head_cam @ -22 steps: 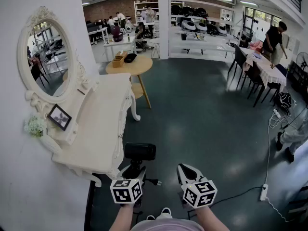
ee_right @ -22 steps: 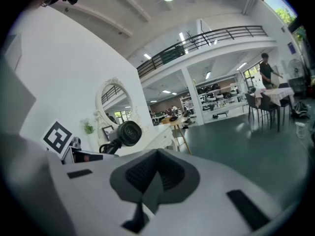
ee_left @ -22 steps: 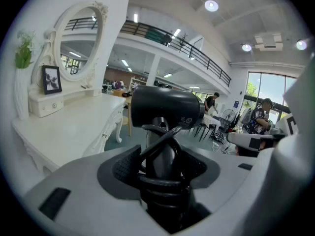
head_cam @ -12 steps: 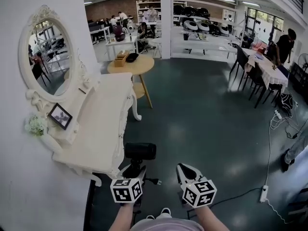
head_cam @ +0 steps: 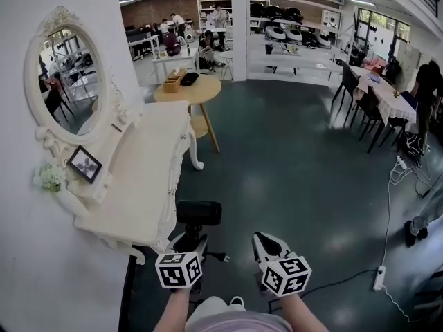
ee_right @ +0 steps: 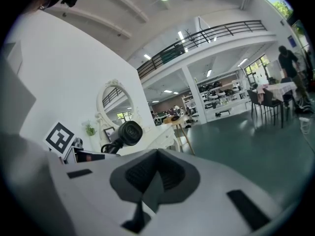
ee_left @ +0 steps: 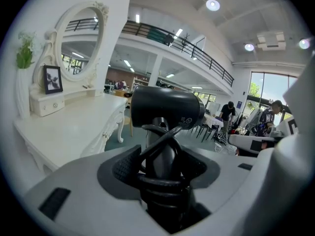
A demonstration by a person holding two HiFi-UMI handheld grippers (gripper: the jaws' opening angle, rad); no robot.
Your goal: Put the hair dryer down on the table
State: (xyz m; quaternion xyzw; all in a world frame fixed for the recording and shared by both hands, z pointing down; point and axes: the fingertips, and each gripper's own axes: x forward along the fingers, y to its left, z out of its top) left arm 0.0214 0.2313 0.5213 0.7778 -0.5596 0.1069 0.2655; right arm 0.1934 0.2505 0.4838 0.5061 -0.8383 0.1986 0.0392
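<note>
My left gripper [head_cam: 192,241] is shut on the handle of a black hair dryer [head_cam: 199,213], which stands upright with its barrel on top. It hangs over the floor just off the front corner of the white dressing table [head_cam: 149,168]. In the left gripper view the dryer [ee_left: 165,107] fills the middle, its cord looped round the handle between the pads of that gripper [ee_left: 165,168]; the table top [ee_left: 69,127] lies to the left. My right gripper [head_cam: 263,242] is beside it, shut and empty. From the right gripper [ee_right: 156,173] view the dryer [ee_right: 129,132] shows at left.
An oval mirror [head_cam: 66,75], a small picture frame [head_cam: 84,164] and white flowers [head_cam: 50,178] stand at the table's wall side. A round wooden table [head_cam: 187,90] is beyond it. A power strip [head_cam: 379,275] and cables lie on the floor at right.
Both grippers and the dryer have stayed almost still near the table's corner. A person at the far right has walked along the dining tables.
</note>
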